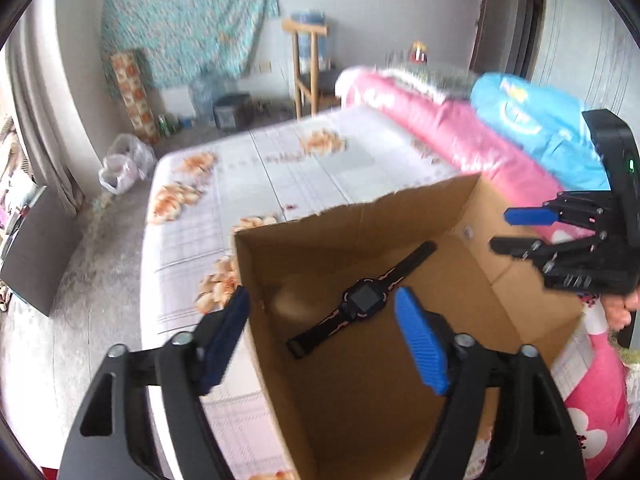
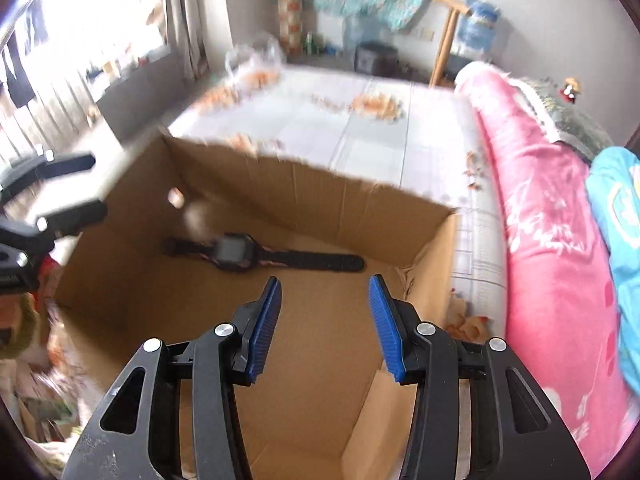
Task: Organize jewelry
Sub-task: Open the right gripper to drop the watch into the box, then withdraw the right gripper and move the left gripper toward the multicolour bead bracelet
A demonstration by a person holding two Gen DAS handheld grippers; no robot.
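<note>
An open cardboard box (image 1: 360, 232) stands on the bed. A black watch (image 1: 362, 300) with pink trim lies flat on its floor, strap stretched out. My left gripper (image 1: 322, 296) is open wide above the box's left wall, one finger outside and one inside, with nothing held. In the right wrist view the right gripper (image 2: 324, 280) hangs open and empty over the box (image 2: 320, 196), just short of the watch (image 2: 230, 252). Each gripper shows in the other's view: the right gripper (image 1: 500, 229) at the box's right side, the left gripper (image 2: 100, 186) at its left. A blurred pale thing (image 2: 196, 216) sits near the watch; what it is I cannot tell.
The bed's pale sheet (image 1: 280, 168) with orange flowers stretches beyond the box. A rolled pink quilt (image 1: 460, 140) and a blue pillow (image 1: 540, 120) lie along the right. Farther off stand a wooden stand (image 1: 306, 76) and plastic bags (image 1: 124, 168) on the floor.
</note>
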